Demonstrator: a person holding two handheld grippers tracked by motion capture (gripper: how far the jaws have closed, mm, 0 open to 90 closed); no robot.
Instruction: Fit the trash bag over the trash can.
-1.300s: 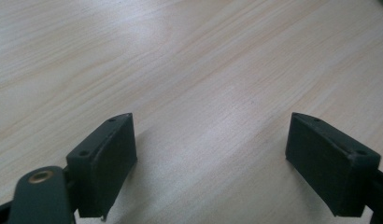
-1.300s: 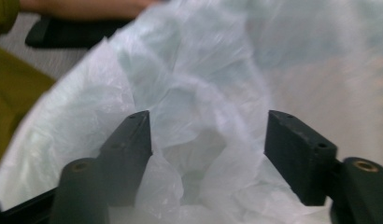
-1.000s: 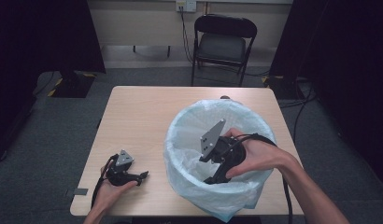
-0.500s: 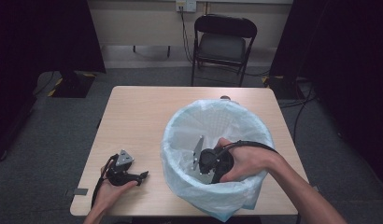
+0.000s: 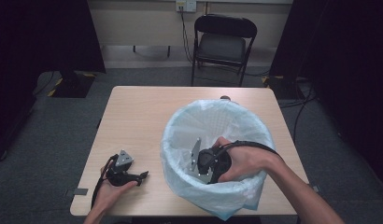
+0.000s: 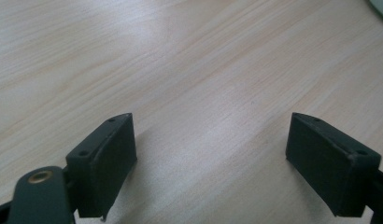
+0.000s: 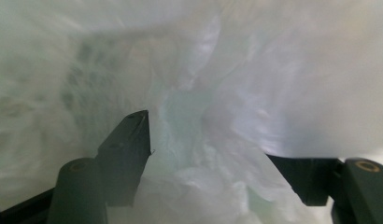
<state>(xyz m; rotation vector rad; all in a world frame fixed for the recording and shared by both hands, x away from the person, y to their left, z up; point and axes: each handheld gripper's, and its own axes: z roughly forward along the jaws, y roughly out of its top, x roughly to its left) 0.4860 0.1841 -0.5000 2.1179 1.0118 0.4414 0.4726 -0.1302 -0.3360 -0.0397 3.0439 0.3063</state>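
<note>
The room is dimly lit in the high view, its sides lost in near-black, while the pale wooden tabletop [image 5: 133, 121] is evenly lit from above. Soft glare lies across it in the left gripper view. The translucent white plastic liner [image 7: 236, 84] is rendered blurred and washed out.

Right claw sinks into the bin

The right claw [image 5: 199, 161] has dropped deeper inside the pale blue translucent plastic bin liner [image 5: 180, 135], its jaws just reopening with crumpled liner film bunched between them.
</note>
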